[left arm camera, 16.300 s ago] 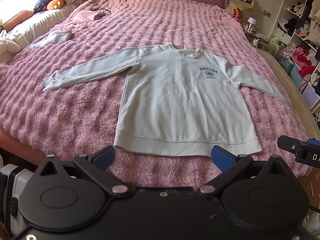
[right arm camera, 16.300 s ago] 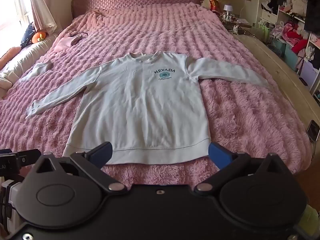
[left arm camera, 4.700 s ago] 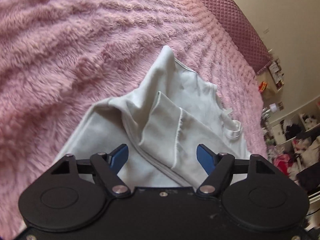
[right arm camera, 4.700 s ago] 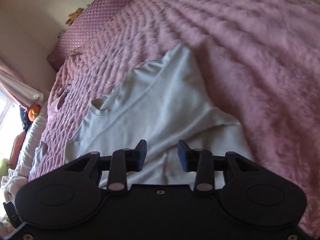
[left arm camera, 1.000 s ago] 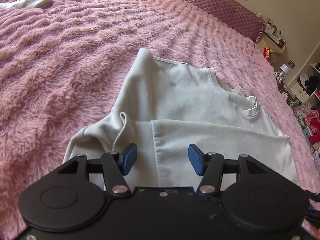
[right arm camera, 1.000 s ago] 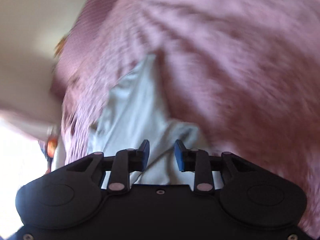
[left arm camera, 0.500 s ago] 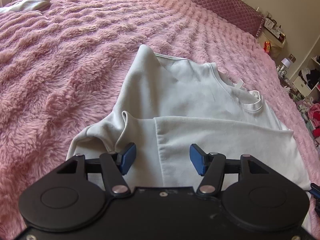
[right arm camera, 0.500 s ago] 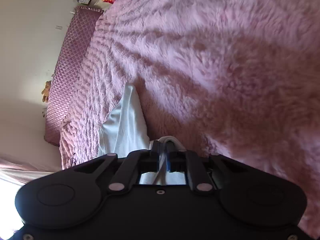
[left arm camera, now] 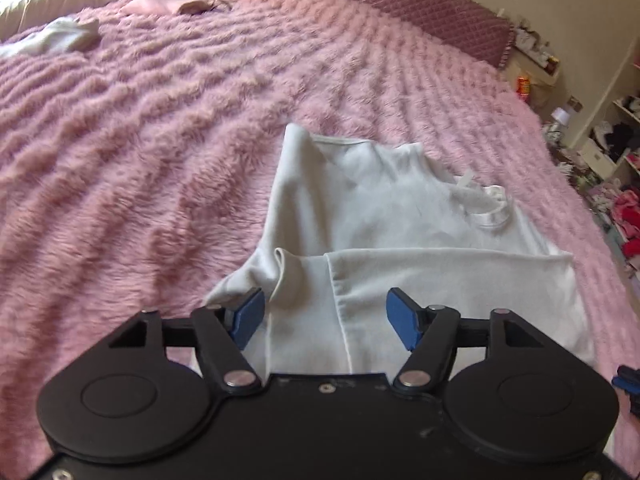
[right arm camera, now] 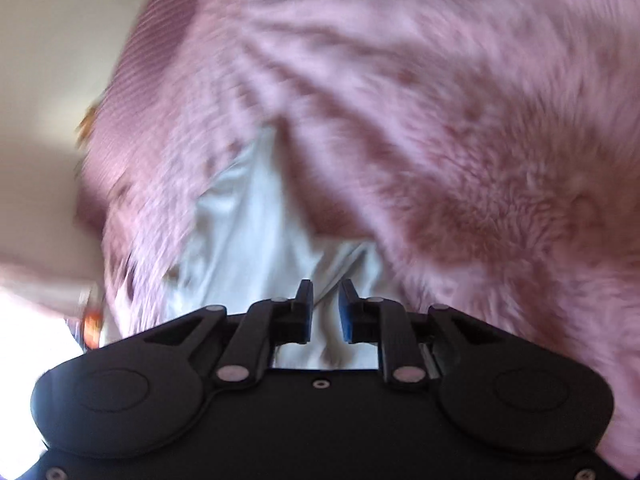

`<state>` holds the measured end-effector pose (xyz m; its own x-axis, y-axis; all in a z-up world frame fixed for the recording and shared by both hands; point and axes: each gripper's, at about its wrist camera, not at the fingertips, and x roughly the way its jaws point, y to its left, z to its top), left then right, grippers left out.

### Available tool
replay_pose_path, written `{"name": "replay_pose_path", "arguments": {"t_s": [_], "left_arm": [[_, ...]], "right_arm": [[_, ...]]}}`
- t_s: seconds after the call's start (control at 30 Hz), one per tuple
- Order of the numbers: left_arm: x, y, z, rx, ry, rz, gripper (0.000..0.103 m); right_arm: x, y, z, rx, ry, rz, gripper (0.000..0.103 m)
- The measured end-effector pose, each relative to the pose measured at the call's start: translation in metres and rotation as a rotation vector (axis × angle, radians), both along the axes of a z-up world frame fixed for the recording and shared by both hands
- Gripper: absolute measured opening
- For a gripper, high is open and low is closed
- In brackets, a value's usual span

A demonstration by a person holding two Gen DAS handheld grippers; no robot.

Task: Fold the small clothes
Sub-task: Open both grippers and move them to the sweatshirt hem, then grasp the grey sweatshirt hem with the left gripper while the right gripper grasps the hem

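Note:
A pale grey sweatshirt (left arm camera: pixel 380 216) lies partly folded on the fluffy pink bedspread (left arm camera: pixel 140 140), with a sleeve laid across its body and the collar (left arm camera: pixel 494 212) towards the right. My left gripper (left arm camera: pixel 325 308) hovers over its near edge, open and still opening, its pads touching no cloth. In the blurred right wrist view, my right gripper (right arm camera: pixel 325 300) has a narrow gap that is widening. A fold of the sweatshirt (right arm camera: pixel 248 232) runs through that gap, and the pads do not clamp it. A blue tip of the right gripper (left arm camera: pixel 628 384) shows at the far right edge.
A pink garment (left arm camera: pixel 160 0) and a small white cloth (left arm camera: pixel 60 36) lie on the far left of the bed. The quilted headboard (left arm camera: pixel 400 4) runs along the back. Cluttered shelves (left arm camera: pixel 616 140) stand to the right, beyond the bed's edge.
My left gripper has lifted and pulled back a little, and its jaws have spread wider. My right gripper, shut on a fold of the sweatshirt half a second ago, has parted its jaws.

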<state>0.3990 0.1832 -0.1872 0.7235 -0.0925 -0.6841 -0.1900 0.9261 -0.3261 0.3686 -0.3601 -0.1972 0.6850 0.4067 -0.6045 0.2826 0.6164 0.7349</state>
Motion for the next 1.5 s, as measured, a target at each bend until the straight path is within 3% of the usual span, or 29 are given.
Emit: {"name": "replay_pose_path", "arguments": {"t_s": [0.13,0.2,0.23,0.27,0.37,0.43,0.6,0.8,0.93,1.07,1.2,1.3,1.33,1.5], "left_arm": [[-0.068,0.021,0.021,-0.018,0.022,-0.072,0.076],[-0.105,0.029,0.022,-0.038,0.055,-0.090,0.077],[-0.124,0.031,0.020,-0.048,0.070,-0.100,0.079],[-0.141,0.034,0.017,-0.054,0.090,-0.103,0.082],[-0.187,0.037,0.000,-0.066,0.153,-0.125,0.082],[-0.211,0.038,-0.013,-0.084,0.189,-0.124,0.082],[-0.239,0.041,-0.039,-0.162,0.262,-0.125,0.082],[-0.248,0.041,-0.053,-0.189,0.261,-0.108,0.082],[-0.244,0.041,-0.053,-0.212,0.262,-0.099,0.079],[-0.241,0.029,-0.055,-0.195,0.291,-0.141,0.060],[-0.238,0.019,-0.057,-0.145,0.307,-0.153,0.057],[-0.233,0.016,-0.058,-0.150,0.322,-0.139,0.038],[-0.232,0.017,-0.058,-0.157,0.329,-0.138,0.029],[-0.227,0.016,-0.057,-0.184,0.346,-0.111,0.014]], "right_arm": [[-0.047,-0.003,0.032,-0.077,-0.051,0.230,0.017],[-0.075,-0.007,0.040,-0.102,-0.047,0.292,0.031],[-0.089,-0.007,0.042,-0.137,-0.034,0.311,0.044],[-0.105,-0.009,0.043,-0.180,-0.025,0.329,0.047],[-0.147,-0.009,0.040,-0.304,-0.006,0.392,0.047],[-0.164,-0.006,0.037,-0.330,0.016,0.437,0.047],[-0.190,-0.004,0.020,-0.368,0.052,0.459,0.047],[-0.200,0.002,-0.005,-0.385,0.105,0.458,0.047],[-0.202,0.004,-0.005,-0.355,0.104,0.454,0.048],[-0.202,0.007,-0.004,-0.352,0.102,0.481,0.048],[-0.202,0.009,-0.008,-0.360,0.111,0.478,0.048],[-0.202,0.013,-0.004,-0.338,0.098,0.485,0.048],[-0.202,0.013,-0.003,-0.332,0.095,0.485,0.046],[-0.197,0.014,-0.007,-0.343,0.130,0.482,0.019]]}}
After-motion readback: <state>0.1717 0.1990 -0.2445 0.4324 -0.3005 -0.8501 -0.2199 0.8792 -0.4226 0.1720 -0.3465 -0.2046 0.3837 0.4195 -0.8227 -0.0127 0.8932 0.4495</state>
